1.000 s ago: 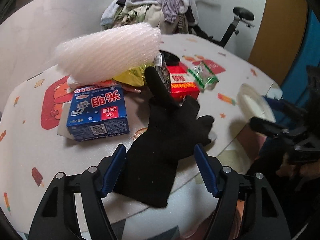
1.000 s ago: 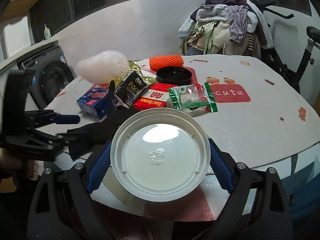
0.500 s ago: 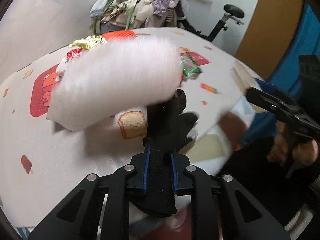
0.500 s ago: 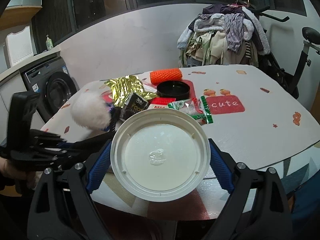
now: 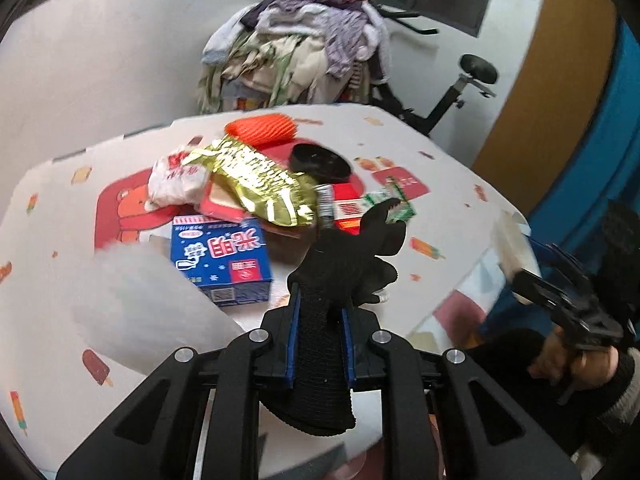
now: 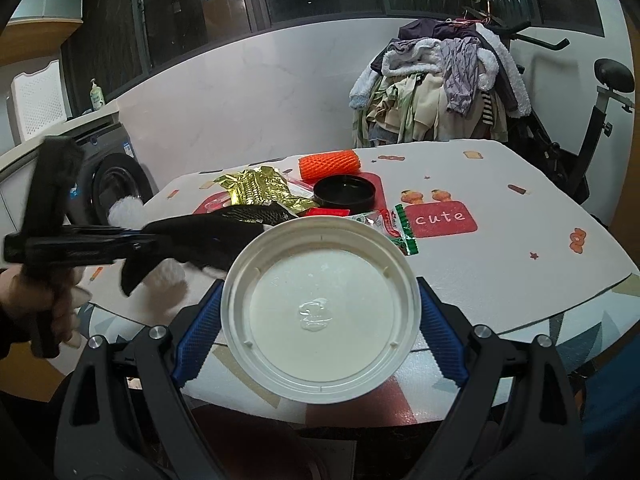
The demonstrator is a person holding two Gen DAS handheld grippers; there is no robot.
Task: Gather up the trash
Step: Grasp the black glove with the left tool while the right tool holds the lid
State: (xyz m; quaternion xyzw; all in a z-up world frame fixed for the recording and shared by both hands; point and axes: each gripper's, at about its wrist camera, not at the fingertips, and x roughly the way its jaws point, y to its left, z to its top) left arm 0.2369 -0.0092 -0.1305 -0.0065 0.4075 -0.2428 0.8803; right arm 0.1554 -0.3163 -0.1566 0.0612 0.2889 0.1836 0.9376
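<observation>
My left gripper (image 5: 319,312) is shut on a black glove (image 5: 344,264) and holds it above the table's near edge; the glove also shows in the right wrist view (image 6: 208,236). A white foam net (image 5: 140,304) lies blurred at the lower left. My right gripper (image 6: 320,312) is shut on a white round plastic lid (image 6: 320,308), held off the table edge. The right gripper shows at the left wrist view's right side (image 5: 520,256).
On the table (image 5: 440,184) lie a blue box (image 5: 222,260), a gold foil wrapper (image 5: 260,180), a white bag (image 5: 176,180), an orange foam net (image 6: 330,164), a black lid (image 6: 344,194), a red box (image 5: 348,208) and a green packet (image 6: 400,228). Clothes pile (image 6: 440,88) behind.
My left gripper closed on the black glove and lifted it. The white foam net dropped from on top of the pile to the table's near left. The right gripper kept the lid.
</observation>
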